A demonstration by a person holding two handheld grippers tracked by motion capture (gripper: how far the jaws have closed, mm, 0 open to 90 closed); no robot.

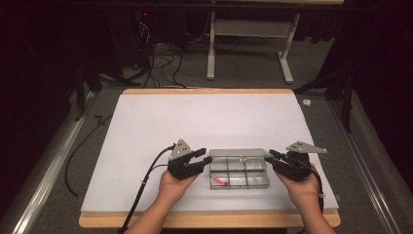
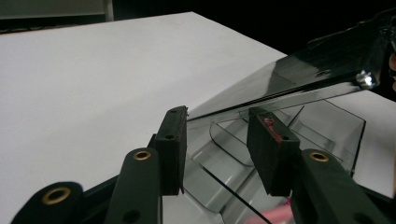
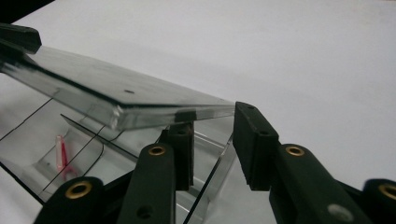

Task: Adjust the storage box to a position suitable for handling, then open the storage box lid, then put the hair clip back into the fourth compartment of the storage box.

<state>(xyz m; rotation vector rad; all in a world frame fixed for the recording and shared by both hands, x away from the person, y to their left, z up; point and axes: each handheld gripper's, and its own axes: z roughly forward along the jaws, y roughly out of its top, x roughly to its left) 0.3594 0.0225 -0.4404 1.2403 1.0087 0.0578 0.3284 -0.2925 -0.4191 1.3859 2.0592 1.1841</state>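
Organizer box (image 1: 238,173) on worktop (image 1: 204,122); left claw (image 1: 206,156) and right claw (image 1: 269,155) flank its half-raised lid (image 1: 238,153), jaws apart, gripping nothing; best moved evenly from both ends.

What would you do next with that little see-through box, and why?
Probably ease the lid on up and back. The clear compartment box lies on the white table, its lid raised only part way. The left gripper and right gripper sit at its two ends, and a small pink thing lies in a front compartment under it.
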